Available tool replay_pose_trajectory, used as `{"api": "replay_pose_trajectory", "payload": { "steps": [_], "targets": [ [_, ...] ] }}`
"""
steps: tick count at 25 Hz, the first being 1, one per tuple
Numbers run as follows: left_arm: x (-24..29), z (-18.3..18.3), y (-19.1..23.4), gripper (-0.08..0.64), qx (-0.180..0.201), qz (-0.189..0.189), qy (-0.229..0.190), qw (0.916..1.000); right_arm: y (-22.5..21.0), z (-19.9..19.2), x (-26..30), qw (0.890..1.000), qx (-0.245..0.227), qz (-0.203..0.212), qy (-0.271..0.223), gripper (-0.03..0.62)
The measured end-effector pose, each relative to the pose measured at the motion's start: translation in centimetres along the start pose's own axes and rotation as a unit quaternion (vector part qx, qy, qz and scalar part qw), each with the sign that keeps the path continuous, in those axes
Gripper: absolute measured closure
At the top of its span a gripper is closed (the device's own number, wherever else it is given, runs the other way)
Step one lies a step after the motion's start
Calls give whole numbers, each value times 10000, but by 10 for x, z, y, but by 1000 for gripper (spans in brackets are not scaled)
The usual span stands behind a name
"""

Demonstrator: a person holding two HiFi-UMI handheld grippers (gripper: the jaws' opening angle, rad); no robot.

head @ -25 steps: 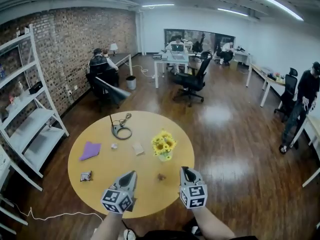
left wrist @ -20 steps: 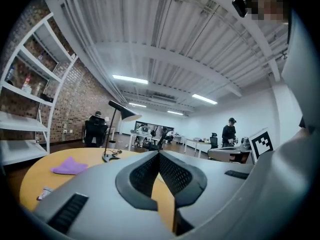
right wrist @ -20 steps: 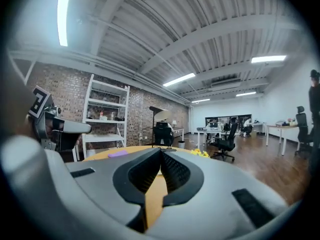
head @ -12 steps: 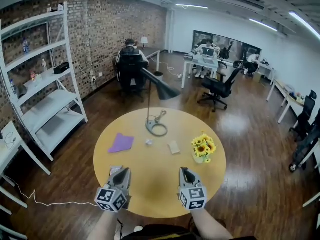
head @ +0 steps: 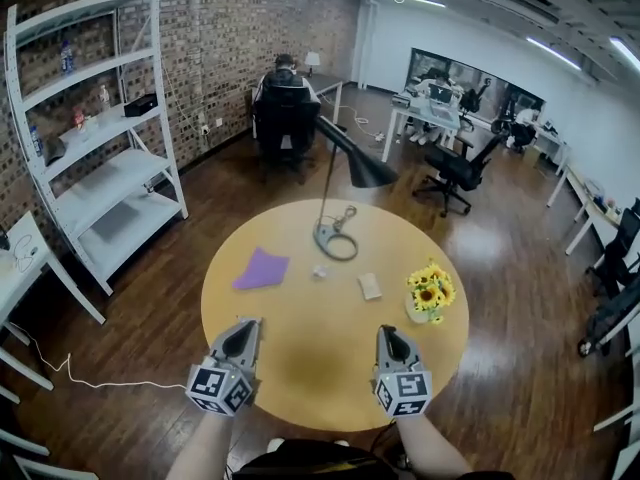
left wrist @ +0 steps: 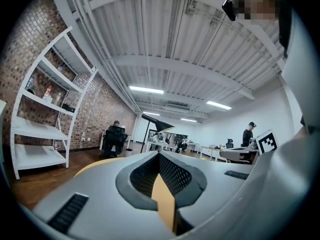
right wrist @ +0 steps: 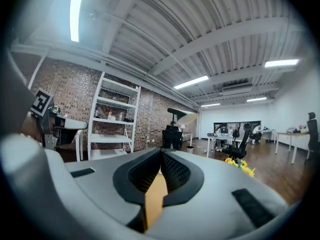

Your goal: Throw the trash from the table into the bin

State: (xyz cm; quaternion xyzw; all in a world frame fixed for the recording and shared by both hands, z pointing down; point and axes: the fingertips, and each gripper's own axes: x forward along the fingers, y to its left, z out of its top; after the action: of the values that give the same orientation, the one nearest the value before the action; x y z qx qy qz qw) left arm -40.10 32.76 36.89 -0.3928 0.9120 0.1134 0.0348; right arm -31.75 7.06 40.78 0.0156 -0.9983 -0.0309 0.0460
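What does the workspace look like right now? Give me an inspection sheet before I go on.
Surface: round yellow table, near part bare.
Job's things: purple sheet, small white scrap and beige slip lie apart mid-table; no bin seen.
Clutter: desk lamp, sunflowers.
Grippers: left claw and right claw both shut, nothing between them, at the table's near edge.
Cables: lamp cord looped by the lamp's base; white cable on the floor at left.
Surroundings: white shelf, brick wall, seated person at a desk beyond.
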Motion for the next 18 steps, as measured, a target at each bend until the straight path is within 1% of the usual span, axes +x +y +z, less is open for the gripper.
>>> {"api": "replay_pose_trajectory", "payload": {
  "steps": [4,9,18],
  "targets": [
    [9,1,-8,560,-49,8,-19,10000,-26,-5,7,9999,79,-89,90,589],
    [15,6,-2,560,-63,176,-169,9997,-35,-10,16,9998,113,-45,179,590],
    [34,-6,-3,560,-107,124,-2,9999,-48,-17,25,9994,144,-73,294,589]
  ]
}}
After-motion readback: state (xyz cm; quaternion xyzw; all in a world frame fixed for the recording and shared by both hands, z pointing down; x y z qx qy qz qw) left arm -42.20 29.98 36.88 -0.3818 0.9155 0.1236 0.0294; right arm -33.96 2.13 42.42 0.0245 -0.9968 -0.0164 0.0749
